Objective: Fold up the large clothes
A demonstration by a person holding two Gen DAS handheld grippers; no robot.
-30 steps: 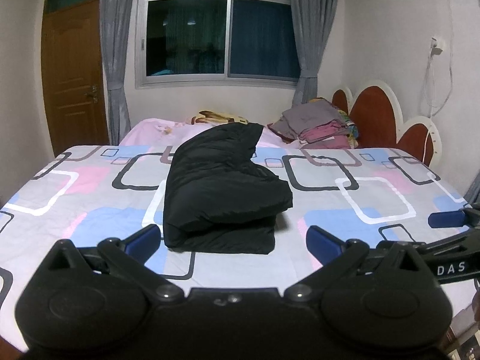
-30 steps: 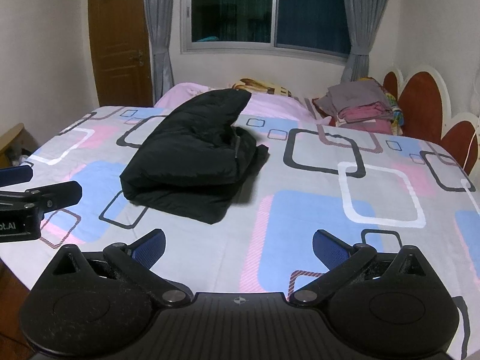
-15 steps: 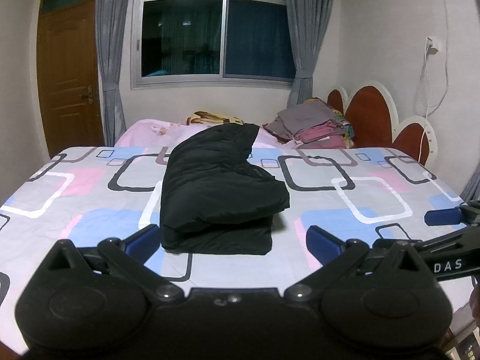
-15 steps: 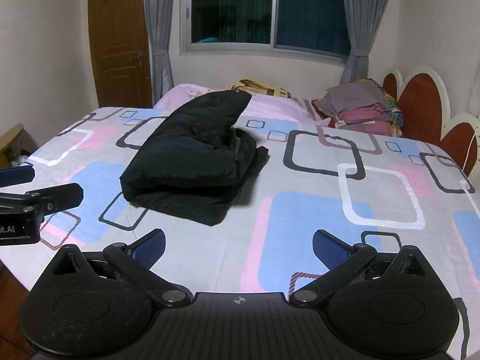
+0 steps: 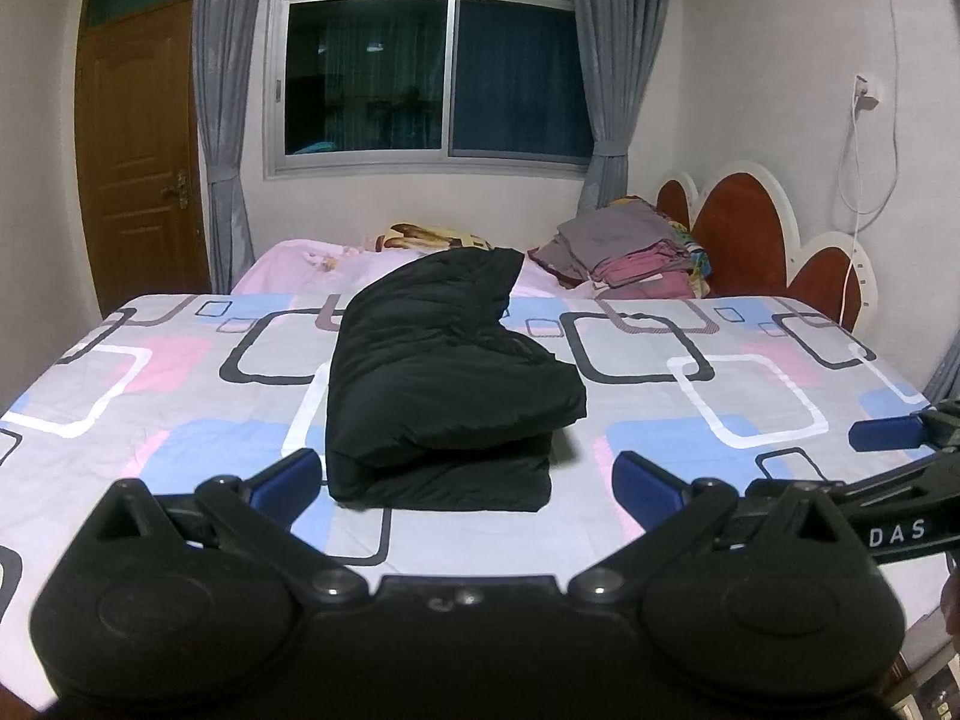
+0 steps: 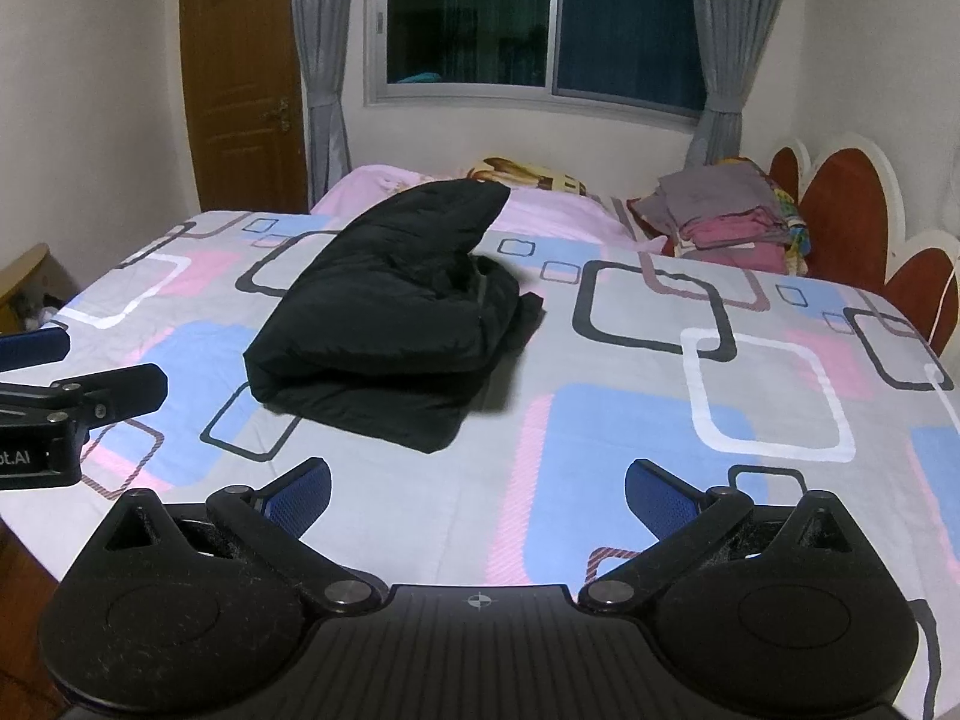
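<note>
On the bed (image 5: 690,396) lies our black jacket (image 5: 444,384), folded into a thick bundle near the middle of the patterned sheet, well clear of both tongs. Our left tongs (image 5: 465,477) hang above the near edge with fingers spread apart and nothing between them; our right tongs (image 6: 477,489) do likewise, also wide and empty. At the headboard end sits a pile of folded clothes (image 5: 624,252), grey on pink. The left view shows the wall cable (image 5: 858,138) and the right tongs at its right edge. The right view shows a wooden piece (image 6: 21,267) beside the bed.
</note>
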